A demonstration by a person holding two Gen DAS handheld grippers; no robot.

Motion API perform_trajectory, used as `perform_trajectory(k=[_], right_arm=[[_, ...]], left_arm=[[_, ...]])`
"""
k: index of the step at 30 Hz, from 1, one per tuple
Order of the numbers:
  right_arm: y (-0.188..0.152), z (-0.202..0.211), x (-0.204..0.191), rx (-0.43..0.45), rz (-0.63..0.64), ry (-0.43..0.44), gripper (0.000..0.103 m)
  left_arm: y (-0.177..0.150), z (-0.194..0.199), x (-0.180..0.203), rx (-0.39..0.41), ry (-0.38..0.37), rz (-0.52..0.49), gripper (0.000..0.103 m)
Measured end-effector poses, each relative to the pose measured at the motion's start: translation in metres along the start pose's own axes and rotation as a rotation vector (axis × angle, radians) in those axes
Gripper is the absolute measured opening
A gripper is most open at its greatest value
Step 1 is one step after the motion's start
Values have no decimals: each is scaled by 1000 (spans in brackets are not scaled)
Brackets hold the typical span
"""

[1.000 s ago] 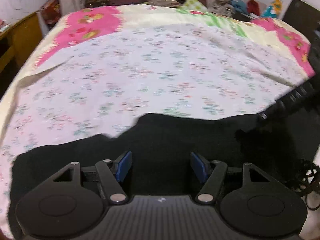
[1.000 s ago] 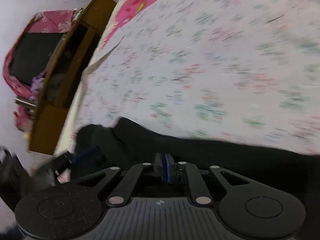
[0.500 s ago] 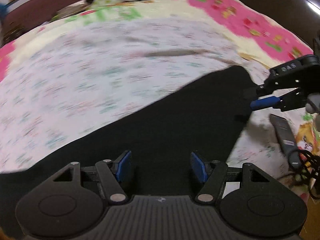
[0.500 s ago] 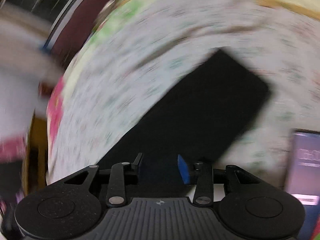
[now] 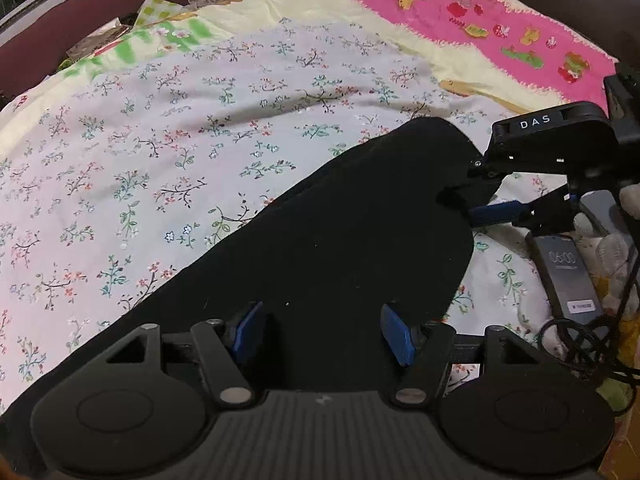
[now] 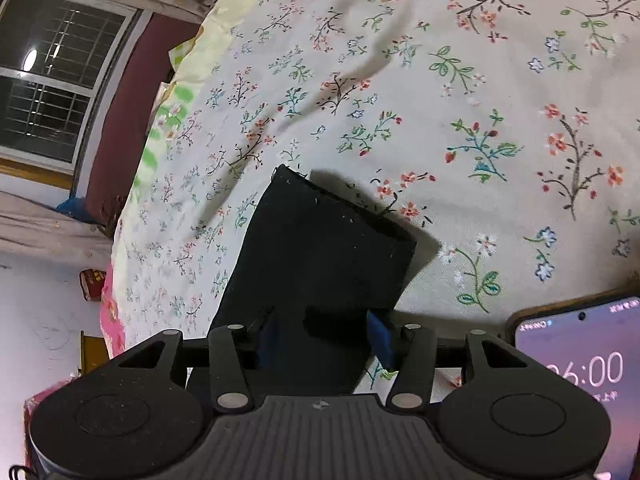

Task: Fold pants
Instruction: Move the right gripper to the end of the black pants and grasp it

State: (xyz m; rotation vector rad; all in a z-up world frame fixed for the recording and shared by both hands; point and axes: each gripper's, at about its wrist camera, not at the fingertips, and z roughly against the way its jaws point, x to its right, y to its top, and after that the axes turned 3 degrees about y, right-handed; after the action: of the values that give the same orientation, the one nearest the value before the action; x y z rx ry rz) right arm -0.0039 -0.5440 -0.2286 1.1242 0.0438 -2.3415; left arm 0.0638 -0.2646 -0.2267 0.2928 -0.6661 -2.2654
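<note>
Left wrist view. The black pants (image 5: 340, 248) lie as a long dark strip on the floral bedsheet (image 5: 160, 152), running from under the left gripper (image 5: 322, 334) toward the right gripper (image 5: 496, 200) at the far right. The left gripper's blue pads stand well apart above the cloth; no fabric is pinched between them, so it holds nothing. The right gripper reaches the far end of the pants, one blue finger showing beside a raised corner of cloth; whether that finger touches the fabric cannot be told from here. A smartphone (image 5: 568, 276) and a tangle of black cable (image 5: 580, 344) lie just beside that end, near a pale soft toy (image 5: 612, 248).

Right wrist view. The pants (image 6: 320, 264) extend away from the right gripper (image 6: 324, 338), ending in a squared hem on the bedsheet (image 6: 440, 100). The jaws have just been opening and now stand partly apart, with cloth lying between the pads but not pressed by them. The lit smartphone (image 6: 580, 368) sits at the lower right, close to the gripper.

Risks, as judged. With neither gripper clamped, the layers may slide out of register and the fold edge go crooked. A regrasp on the top layer alone would peel the strip apart. A sweep at the right end could snag the cable or push the smartphone. The rumpled sheet could drag along with the cloth.
</note>
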Motion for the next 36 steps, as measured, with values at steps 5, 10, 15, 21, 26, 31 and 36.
perform_trajectory(k=[5, 10, 15, 21, 26, 31, 36], right_arm=[[2, 9, -16, 55, 87, 48, 5], [15, -3, -15, 81, 58, -2, 6], [-12, 29, -12, 43, 2, -7, 33], [-22, 3, 5, 46, -92, 11, 34], [-30, -5, 8, 87, -109, 23, 49], [-42, 10, 4, 78, -94, 30, 50], [-65, 15, 14, 59, -156, 38, 50]], left_arm=[[1, -7, -4, -15, -2, -9, 73], [-2, -8, -6, -26, -13, -21, 73], [-4, -7, -10, -26, -19, -26, 73], [-9, -2, -23, -23, -15, -10, 73], [-13, -6, -28, -39, -17, -12, 73], [-12, -5, -26, -36, -28, -38, 73], [-9, -6, -26, -36, -31, -68, 73]])
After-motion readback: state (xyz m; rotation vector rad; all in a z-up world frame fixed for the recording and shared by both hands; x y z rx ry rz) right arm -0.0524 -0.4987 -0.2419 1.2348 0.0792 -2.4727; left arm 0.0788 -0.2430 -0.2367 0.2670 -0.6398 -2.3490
